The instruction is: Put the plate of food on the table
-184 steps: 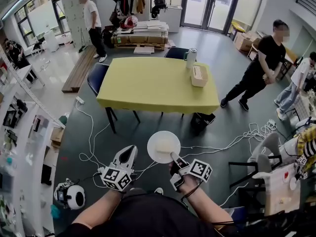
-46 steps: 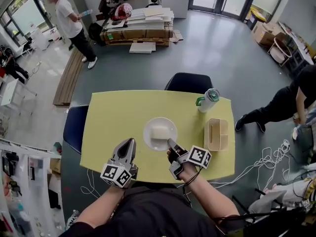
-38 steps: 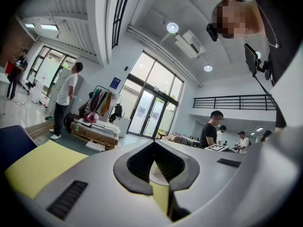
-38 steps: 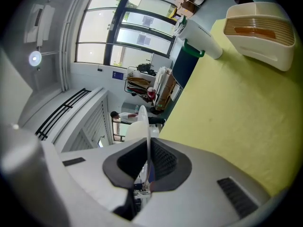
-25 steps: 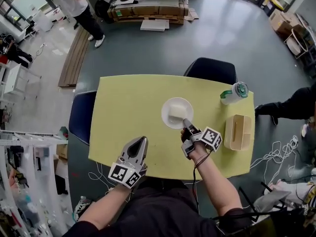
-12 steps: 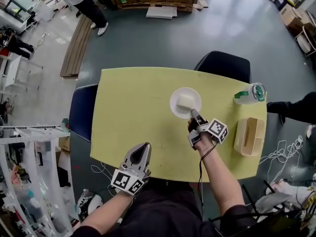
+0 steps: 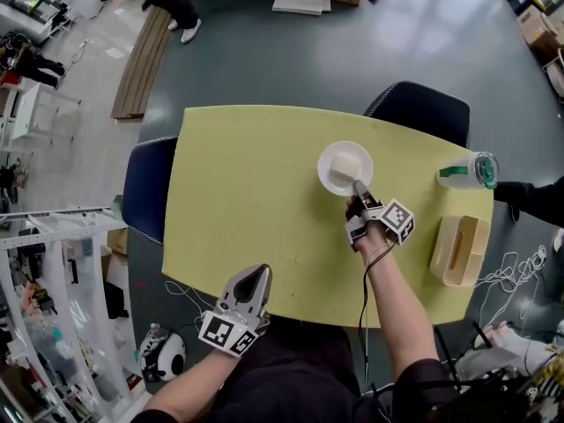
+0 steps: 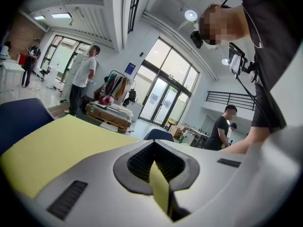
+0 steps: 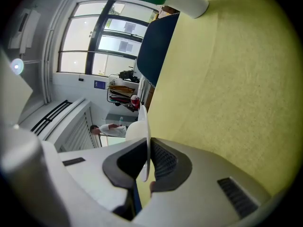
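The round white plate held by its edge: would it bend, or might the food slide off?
Probably stiff: the round white plate looks flat though the right gripper pinches only its thin rim. That hold looks tippy, so the pale food block could slide if it tilts.

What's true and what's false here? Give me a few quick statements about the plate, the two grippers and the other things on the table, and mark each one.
1. The right gripper is shut on the rim of the white plate. True.
2. The left gripper grips the other side of the plate. False: it is by the near edge of the table, well apart from the plate, jaws together and empty.
3. A pale block of food lies on the plate. True.
4. The tabletop is red. False: it is yellow.
5. A beige box and a bottle with a green lid are on the table to the right of the plate. True.
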A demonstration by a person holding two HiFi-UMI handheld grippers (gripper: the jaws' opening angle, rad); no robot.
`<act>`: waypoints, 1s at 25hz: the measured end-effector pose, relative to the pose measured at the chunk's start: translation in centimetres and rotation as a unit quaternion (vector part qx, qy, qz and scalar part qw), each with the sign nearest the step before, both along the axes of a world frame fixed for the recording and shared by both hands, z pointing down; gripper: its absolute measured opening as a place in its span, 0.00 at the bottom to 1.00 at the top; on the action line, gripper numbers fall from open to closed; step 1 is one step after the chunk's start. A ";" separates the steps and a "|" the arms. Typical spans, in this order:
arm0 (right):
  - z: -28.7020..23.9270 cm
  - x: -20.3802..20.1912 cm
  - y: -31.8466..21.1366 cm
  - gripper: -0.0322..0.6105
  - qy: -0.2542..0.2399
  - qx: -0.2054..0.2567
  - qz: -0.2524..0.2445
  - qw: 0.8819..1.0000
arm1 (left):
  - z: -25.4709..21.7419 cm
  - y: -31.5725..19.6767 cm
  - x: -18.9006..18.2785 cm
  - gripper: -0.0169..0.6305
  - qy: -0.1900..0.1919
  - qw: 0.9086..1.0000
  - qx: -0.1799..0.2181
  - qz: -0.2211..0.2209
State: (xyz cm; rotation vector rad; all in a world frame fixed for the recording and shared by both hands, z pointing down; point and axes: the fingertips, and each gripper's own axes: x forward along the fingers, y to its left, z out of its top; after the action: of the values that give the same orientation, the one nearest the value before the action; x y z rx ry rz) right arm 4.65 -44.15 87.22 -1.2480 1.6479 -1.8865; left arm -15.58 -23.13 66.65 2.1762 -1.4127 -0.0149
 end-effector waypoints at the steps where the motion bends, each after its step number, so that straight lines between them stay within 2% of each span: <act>1: 0.4 -0.1 -0.4 0.09 0.001 -0.002 0.002 1.000 | 0.2 0.1 -0.3 0.04 0.000 1.000 -0.003 -0.002; 10: 3.5 0.1 -2.2 0.09 0.009 -0.022 0.022 0.999 | 2.1 0.6 -0.6 0.04 -0.003 1.000 -0.027 -0.006; 18: 4.7 0.3 -2.8 0.09 0.021 -0.041 0.047 0.998 | 3.2 1.3 -2.3 0.04 -0.008 0.998 -0.048 -0.026; 21: 4.8 0.4 -3.1 0.09 0.042 -0.047 0.056 0.996 | 3.4 1.0 -2.5 0.04 -0.007 0.998 -0.049 -0.029; 25: 4.5 0.7 -3.5 0.09 0.095 -0.046 0.057 0.993 | 3.8 1.0 -2.6 0.04 -0.008 0.998 -0.052 -0.026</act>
State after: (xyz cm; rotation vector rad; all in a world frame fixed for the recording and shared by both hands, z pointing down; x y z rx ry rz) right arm 5.38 -47.62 91.71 -1.5690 1.5573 -1.8419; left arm -18.17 -22.10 70.49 2.0592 -1.4457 0.0562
